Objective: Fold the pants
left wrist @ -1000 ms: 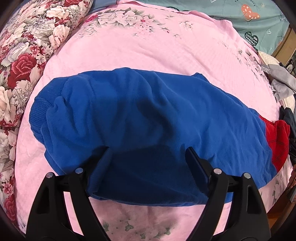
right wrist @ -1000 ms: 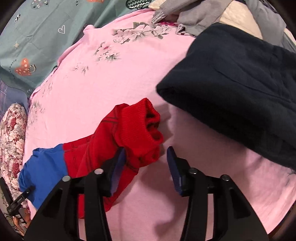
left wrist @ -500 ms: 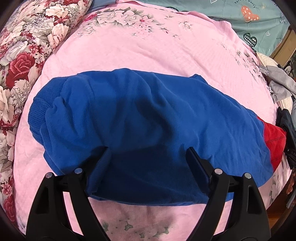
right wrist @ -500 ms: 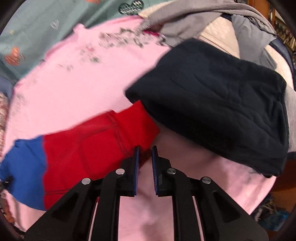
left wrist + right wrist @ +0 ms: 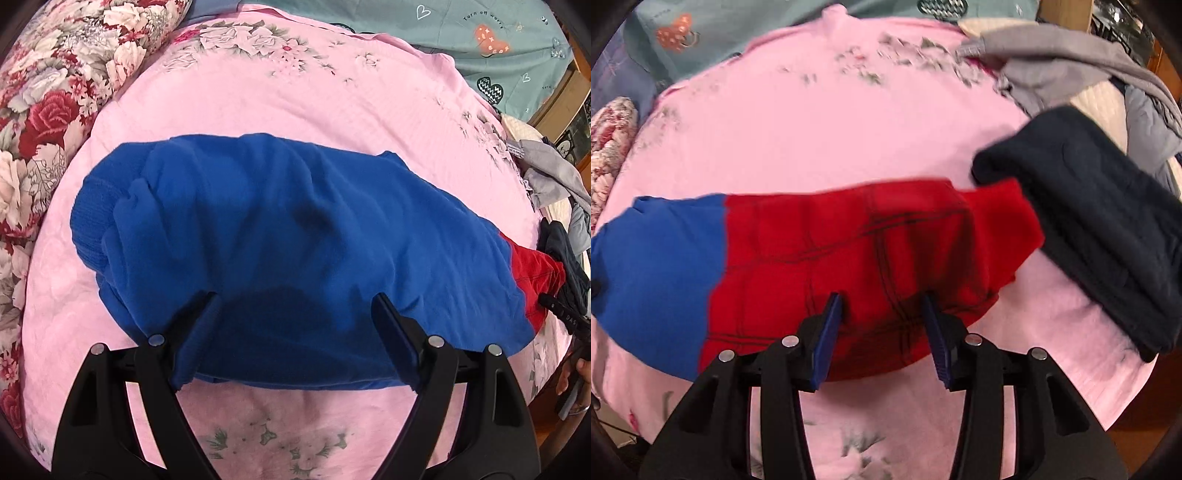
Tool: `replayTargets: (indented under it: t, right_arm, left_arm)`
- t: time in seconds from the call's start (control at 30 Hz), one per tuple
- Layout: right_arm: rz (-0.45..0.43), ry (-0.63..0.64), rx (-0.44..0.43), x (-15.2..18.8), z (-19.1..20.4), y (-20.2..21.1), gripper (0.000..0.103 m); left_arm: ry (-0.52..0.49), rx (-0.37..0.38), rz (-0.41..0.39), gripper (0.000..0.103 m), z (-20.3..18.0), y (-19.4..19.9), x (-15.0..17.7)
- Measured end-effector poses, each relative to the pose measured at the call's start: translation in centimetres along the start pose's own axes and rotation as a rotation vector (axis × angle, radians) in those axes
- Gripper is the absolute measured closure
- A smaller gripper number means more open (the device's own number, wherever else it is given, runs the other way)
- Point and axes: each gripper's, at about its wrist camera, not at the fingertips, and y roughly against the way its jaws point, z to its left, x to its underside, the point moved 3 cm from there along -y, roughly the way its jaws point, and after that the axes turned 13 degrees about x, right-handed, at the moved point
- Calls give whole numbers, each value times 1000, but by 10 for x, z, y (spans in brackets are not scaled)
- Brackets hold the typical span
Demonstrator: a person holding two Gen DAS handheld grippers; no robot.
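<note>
Nearest me, my left tongs (image 5: 291, 314) stand spread wide with nothing clamped, their 2 tips resting over the near edge of the pants (image 5: 288, 236), whose blue part fills the middle of the left view. My right tongs (image 5: 882, 310) are parted too, less widely, straddling the near hem of the red leg end (image 5: 871, 251) without pinching it, as far as I can tell; motion blur softens that view, so whether a pad touches cloth I cannot say. The relation that matters to me: the pants lie across my reach on the pink bed cover (image 5: 295, 92), long axis running left to right, blue waist end out to my left, red cuff end to my right, so each hand sits right at its own end and the garment stretches away just beyond both sets of tips. I judge the next fold would bring 1 end over toward the other, along that axis. Just past the red cuff a dark folded garment (image 5: 1100, 251) touches or overlaps its far corner; I cannot tell which lies on top. Farther off, grey clothes (image 5: 1052, 66) pile at the bed's right, a floral pillow (image 5: 48, 110) at the left. The underside layers of the pants are hidden, so how many folds are already made I cannot make out.
</note>
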Motion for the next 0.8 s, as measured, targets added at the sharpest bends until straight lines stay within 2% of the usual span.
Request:
replayTargets:
  t: [0.07,0.17,0.23,0.33,0.4,0.47,0.53,0.6,0.73,0.8]
  right_arm:
    - [-2,-22,3,-5,-3,13,58]
    - [-115,37,-134,-16,23,50,56]
    - [-190,120,-192,-32,58,67,51]
    - [-232,249,-245,-58,125,67,50]
    - [-226,326,-309,-72,174,59,50]
    - [-201,411,-333,-81,228,46,52]
    - [-156,455,-370,-85,267,37,61]
    - [-137,469,-379,-87,292,34,72]
    - [-115,521,-397,-82,324,29,73]
    - [-92,538,-403,-79,331,25,73]
  left_arm:
    - [-12,7,-8,19,-1,4,1]
    - [-19,31,-26,19,-4,11,-1]
    - [-24,47,-45,19,-6,17,-5]
    - [-24,28,-77,19,-6,26,-10]
    - [-14,9,-90,19,-4,32,-10]
    - [0,-6,-85,19,2,33,-6]
    - [0,-16,-73,19,5,31,-2]
    - [-6,-25,-62,19,8,28,2]
    - [0,-56,-23,19,15,15,7]
    - [25,-49,-8,19,21,11,9]
